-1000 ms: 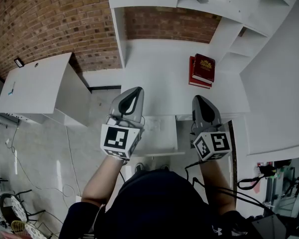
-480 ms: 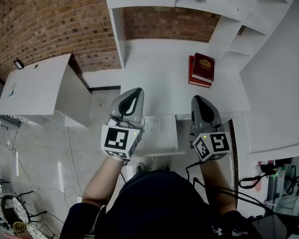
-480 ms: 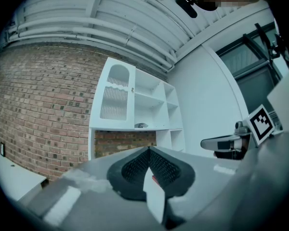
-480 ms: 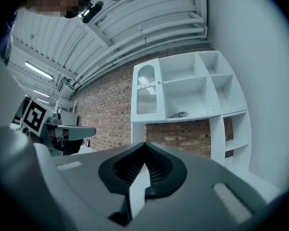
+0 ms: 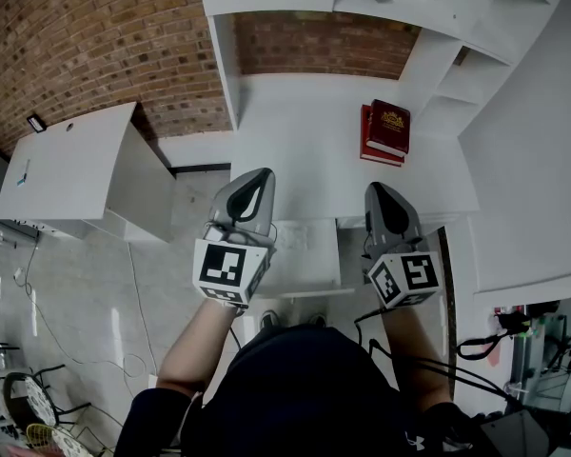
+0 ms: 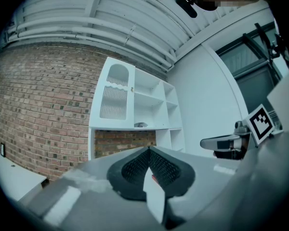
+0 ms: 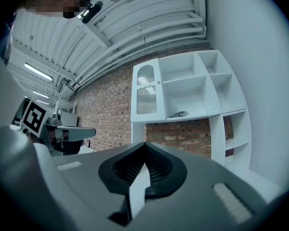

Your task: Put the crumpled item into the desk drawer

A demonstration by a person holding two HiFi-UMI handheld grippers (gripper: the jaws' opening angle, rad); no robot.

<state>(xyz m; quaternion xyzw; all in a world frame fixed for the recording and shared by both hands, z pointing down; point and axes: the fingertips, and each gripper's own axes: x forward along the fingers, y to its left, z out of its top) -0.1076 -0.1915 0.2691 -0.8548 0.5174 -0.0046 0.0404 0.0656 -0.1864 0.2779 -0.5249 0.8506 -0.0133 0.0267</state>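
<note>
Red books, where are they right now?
Head view: the red books lie on the white desk, right side, ahead of the right hand-held gripper, near the side shelves.

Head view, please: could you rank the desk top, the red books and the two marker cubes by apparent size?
1. desk top, clearly the largest.
2. left marker cube and right marker cube: about alike, so I won't rank them. Being near the camera enlarges both.
3. red books, the smallest.
</note>
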